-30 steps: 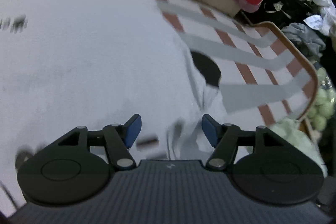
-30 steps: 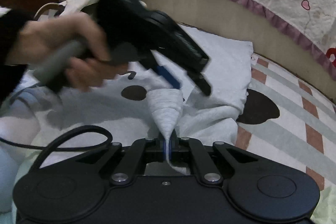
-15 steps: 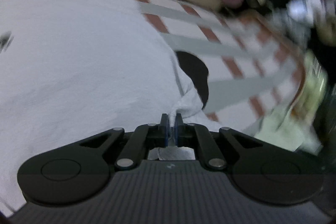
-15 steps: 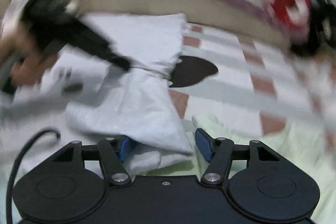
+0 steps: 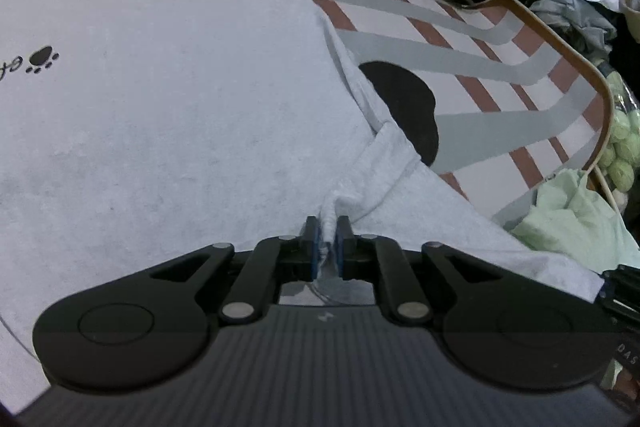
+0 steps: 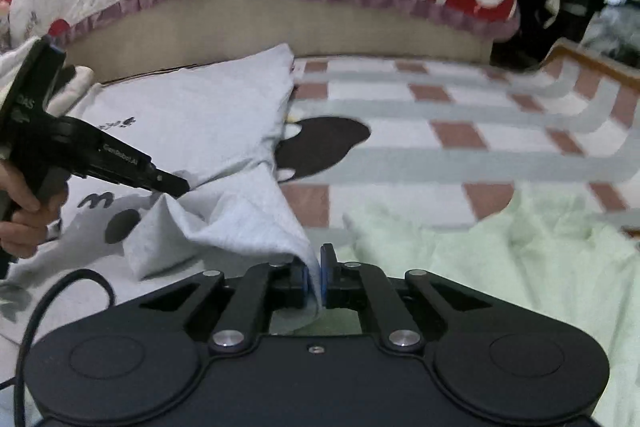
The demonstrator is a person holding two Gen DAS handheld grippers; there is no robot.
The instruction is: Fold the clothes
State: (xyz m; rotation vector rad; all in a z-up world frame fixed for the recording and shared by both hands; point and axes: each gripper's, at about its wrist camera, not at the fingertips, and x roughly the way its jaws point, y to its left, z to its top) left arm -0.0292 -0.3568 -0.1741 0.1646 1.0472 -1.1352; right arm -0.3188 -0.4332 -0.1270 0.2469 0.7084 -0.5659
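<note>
Showing only in the right view, left gripper (image 6: 176, 187) pinches shirt (image 6: 224, 131).

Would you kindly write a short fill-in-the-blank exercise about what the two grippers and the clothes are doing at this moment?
1. The left gripper is shut on a bunched fold of the ____ T-shirt.
2. The right gripper is ____ on an edge of the same T-shirt.
3. Beside the T-shirt lies a pale ____ garment.
4. The black print near the T-shirt's left edge in the left wrist view is a ____.

Missing words: white; shut; green; paw
</note>
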